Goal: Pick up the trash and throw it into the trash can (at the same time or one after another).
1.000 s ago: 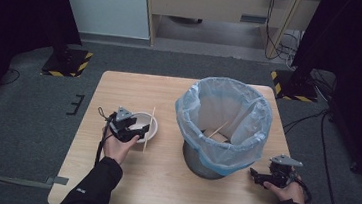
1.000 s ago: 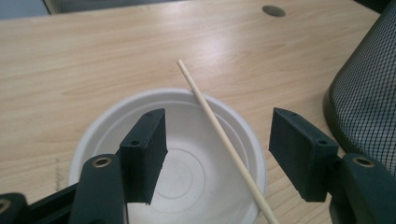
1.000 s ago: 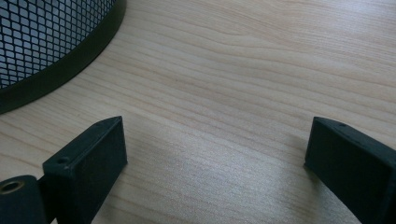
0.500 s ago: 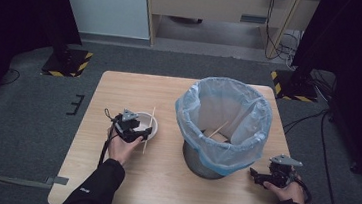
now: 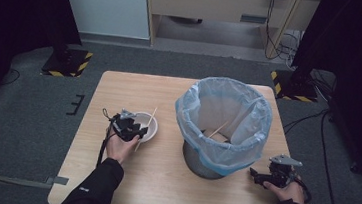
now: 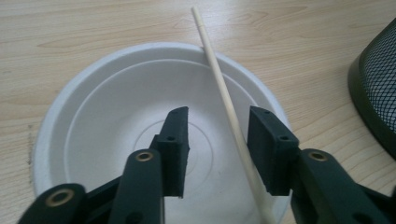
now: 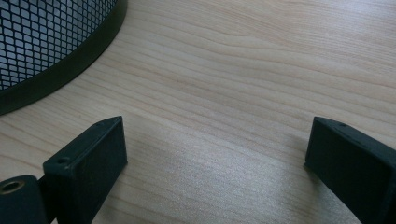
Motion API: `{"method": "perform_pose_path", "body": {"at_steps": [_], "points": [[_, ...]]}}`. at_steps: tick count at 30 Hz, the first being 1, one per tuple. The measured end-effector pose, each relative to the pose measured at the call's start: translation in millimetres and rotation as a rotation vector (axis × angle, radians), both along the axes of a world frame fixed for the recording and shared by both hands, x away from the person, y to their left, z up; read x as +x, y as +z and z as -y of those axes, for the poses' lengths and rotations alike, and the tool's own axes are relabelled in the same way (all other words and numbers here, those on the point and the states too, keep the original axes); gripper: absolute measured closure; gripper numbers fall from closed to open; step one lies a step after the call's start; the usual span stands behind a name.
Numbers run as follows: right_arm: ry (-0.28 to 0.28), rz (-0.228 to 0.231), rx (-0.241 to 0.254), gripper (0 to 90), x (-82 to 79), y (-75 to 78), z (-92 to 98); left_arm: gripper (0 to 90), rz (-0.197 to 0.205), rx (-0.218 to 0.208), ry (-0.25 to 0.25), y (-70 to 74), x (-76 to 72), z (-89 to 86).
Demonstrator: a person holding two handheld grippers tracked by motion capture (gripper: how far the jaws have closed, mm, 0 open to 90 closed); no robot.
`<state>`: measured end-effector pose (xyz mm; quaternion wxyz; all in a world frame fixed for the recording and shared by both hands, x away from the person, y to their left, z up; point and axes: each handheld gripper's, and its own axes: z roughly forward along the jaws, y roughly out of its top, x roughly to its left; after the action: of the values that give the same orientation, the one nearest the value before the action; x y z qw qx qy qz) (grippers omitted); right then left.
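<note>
The stick (image 6: 224,93) lay slantwise across the white bowl (image 6: 93,121), running between the left gripper's (image 6: 217,140) jaws, close beside one pad; the jaws had just been closing but did not yet pinch it. The right gripper (image 7: 215,154) rested released on the wooden table (image 5: 161,180), near the lined bin (image 5: 222,121). Grey floor surrounded the table.

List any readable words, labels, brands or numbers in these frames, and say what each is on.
None can be read: the bowl, chopstick, table, lined bin and both grippers carry no visible print.
A small pale mark on the left sleeve is too small to read.
</note>
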<state>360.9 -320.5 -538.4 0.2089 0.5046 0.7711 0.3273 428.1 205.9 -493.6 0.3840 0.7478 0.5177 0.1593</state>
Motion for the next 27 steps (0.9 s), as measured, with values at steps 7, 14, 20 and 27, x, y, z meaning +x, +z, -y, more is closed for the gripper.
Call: {"method": "perform_pose_path", "body": {"at_steps": [7, 14, 20, 27], "points": [[0.0, 0.0, 0.0, 5.5, 0.0, 0.0, 0.0, 75.4, -0.023, 0.019, 0.004, 0.3, 0.1, -4.8], [0.0, 0.0, 0.0, 5.6, 0.0, 0.0, 0.0, 84.0, -0.029, 0.034, 0.003, 0.8, -0.1, -6.1], [0.0, 0.0, 0.0, 5.6, 0.0, 0.0, 0.0, 85.1, -0.023, 0.026, 0.008, 3.4, -0.3, -9.4], [0.0, 0.0, 0.0, 5.6, 0.0, 0.0, 0.0, 85.1, 0.025, -0.012, 0.015, 17.7, -4.1, -14.4]]}}
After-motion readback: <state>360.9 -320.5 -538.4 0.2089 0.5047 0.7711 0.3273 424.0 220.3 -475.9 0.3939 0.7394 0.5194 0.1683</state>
